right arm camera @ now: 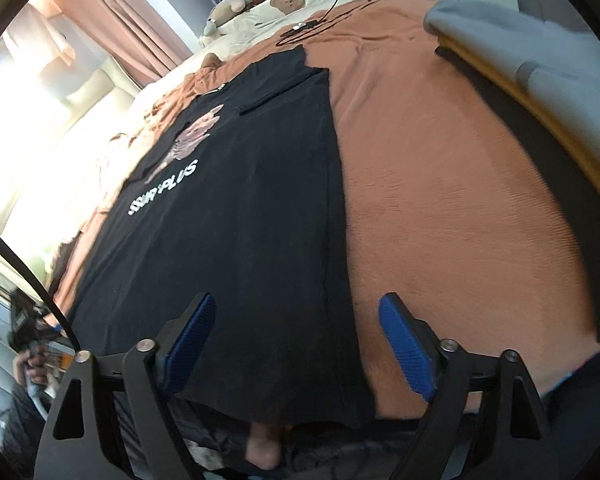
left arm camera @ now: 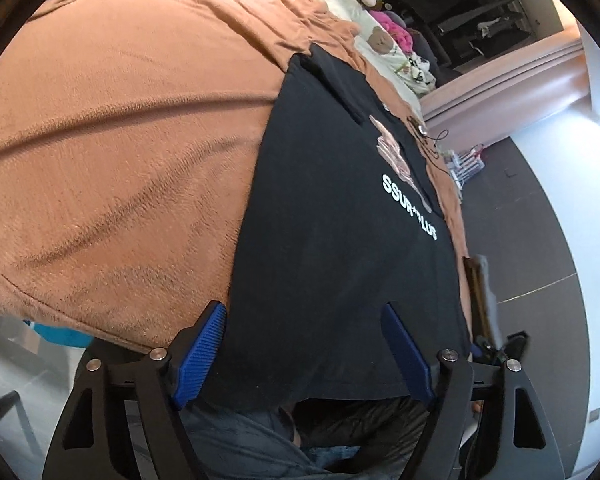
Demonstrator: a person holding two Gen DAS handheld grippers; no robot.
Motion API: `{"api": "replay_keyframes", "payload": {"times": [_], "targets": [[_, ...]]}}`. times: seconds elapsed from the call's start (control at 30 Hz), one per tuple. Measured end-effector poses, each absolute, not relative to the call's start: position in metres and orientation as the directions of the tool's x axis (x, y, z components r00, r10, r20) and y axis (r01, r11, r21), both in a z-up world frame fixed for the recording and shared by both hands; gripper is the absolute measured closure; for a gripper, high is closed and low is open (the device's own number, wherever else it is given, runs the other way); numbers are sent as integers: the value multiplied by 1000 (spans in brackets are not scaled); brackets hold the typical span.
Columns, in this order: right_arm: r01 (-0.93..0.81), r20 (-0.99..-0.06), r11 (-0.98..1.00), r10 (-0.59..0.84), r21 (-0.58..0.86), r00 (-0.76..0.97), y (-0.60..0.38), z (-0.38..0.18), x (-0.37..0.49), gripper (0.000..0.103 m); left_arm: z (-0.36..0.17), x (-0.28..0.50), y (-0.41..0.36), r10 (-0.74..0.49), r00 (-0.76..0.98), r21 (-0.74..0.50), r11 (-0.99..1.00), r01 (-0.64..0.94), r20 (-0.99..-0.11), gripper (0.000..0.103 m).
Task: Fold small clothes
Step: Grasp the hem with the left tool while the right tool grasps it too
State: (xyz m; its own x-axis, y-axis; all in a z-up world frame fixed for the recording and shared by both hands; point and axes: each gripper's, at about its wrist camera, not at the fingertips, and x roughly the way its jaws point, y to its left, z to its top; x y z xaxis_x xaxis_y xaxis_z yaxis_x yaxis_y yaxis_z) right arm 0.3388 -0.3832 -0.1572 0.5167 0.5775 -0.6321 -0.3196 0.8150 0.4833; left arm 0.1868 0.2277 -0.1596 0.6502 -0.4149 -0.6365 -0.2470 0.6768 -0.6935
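Observation:
A black T-shirt (left arm camera: 332, 260) (right arm camera: 240, 220) with white lettering and a pink print lies flat on an orange-brown blanket (left arm camera: 120, 140) (right arm camera: 440, 200) spread over a bed. Its hem hangs over the near edge of the bed. My left gripper (left arm camera: 303, 309) hovers open over the shirt's near left corner, with one blue pad (left arm camera: 204, 352) at the shirt's side edge and the other above the cloth. My right gripper (right arm camera: 297, 298) is open over the near right corner. Its left pad (right arm camera: 188, 344) is above the shirt and its right pad above the blanket. Neither holds anything.
A folded pile of grey and yellow clothes (right arm camera: 520, 52) sits at the bed's far right. Plush toys (right arm camera: 228, 8) and pillows lie at the head, with a black cable (right arm camera: 320, 20) on the blanket. Dark floor (left arm camera: 540, 240) lies beside the bed. A bare foot (right arm camera: 264, 448) shows below the edge.

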Motion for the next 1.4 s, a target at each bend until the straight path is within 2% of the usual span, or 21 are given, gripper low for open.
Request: {"api": "replay_keyframes", "payload": {"times": [0.1,0.2,0.23,0.27,0.37,0.63,0.67,0.87,1.0,1.2,1.4], "targets": [[-308,-620,787,613,535,490,-387,-170,351,27,-160,190,234,-404,663,-701,663,-262,-630,29],[-319,-587,751,654,578,477,-389,-176,357,28,-167,201,243,-403,672,-720,632,-287,-622,41],[-323,-573,733,674,599,467,-389,-177,360,30,-171,204,245,-403,673,-726,619,-299,-621,46],[-324,-562,717,690,617,456,-390,-178,361,36,-172,205,246,-401,672,-728,613,-307,-622,50],[-323,-563,707,701,629,437,-392,-184,364,41,-174,205,246,-396,669,-722,615,-316,-630,53],[-346,-521,643,762,684,384,-398,-193,369,46,-175,193,240,-430,657,-731,622,-282,-620,57],[-349,-508,628,773,695,379,-398,-194,372,46,-175,192,240,-428,655,-727,625,-283,-623,61],[-334,-423,538,832,774,358,-408,-211,385,63,-180,187,245,-419,640,-717,621,-317,-645,87],[-344,-422,537,833,770,357,-414,-216,384,66,-182,182,244,-418,643,-719,620,-314,-641,92],[-366,-499,604,794,708,346,-413,-217,371,66,-182,178,241,-405,650,-712,630,-310,-642,92],[-388,-508,610,791,691,340,-408,-218,360,66,-181,173,236,-418,648,-716,632,-296,-637,92]]}}
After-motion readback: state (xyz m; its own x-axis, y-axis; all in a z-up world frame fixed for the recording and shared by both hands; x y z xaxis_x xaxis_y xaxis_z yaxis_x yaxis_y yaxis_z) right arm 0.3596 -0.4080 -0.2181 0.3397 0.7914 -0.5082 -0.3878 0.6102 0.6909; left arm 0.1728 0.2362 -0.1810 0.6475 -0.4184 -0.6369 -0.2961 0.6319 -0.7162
